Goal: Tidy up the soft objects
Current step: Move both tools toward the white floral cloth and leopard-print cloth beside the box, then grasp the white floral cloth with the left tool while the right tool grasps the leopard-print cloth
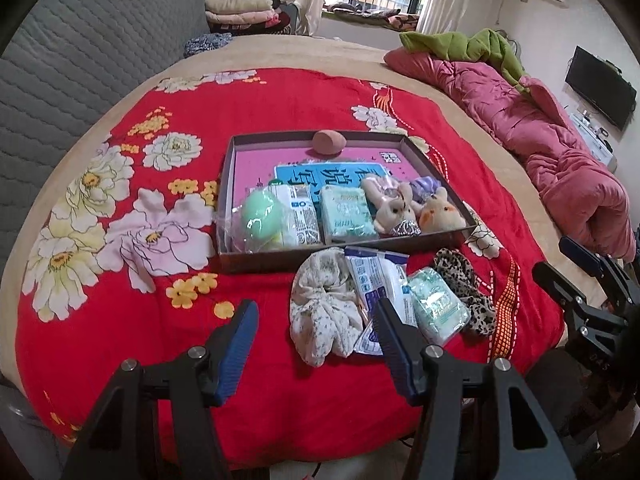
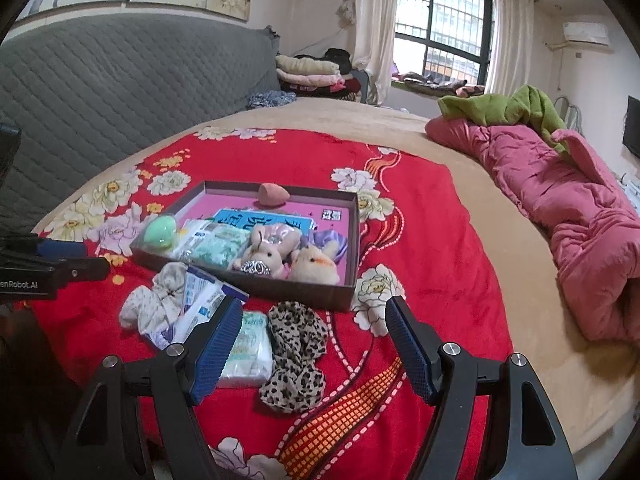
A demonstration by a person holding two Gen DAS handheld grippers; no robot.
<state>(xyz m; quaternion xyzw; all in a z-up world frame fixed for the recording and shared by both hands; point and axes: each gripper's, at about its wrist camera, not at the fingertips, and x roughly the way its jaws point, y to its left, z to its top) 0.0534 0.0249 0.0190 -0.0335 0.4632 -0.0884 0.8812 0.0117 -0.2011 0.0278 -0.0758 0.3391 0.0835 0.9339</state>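
Hovering over the red floral blanket (image 1: 280,120), both tools empty: left gripper (image 1: 316,320) jaws spread wide just short of the cream floral scrunchie (image 1: 324,312) and a wipes packet (image 1: 376,280); right gripper (image 2: 312,328) jaws wide too, framing the leopard-print scrunchie (image 2: 296,356) beside a green tissue pack (image 2: 248,348), touching nothing. Lying loose in a cluster in front of the shallow cardboard box (image 1: 240,264), all four. Sitting inside the box: green sponge in plastic (image 1: 260,216), wipes packet, tissue pack (image 1: 348,216), two plush bunnies (image 1: 400,208), purple scrunchie (image 1: 424,188), pink makeup sponge (image 1: 328,142) at the far wall.
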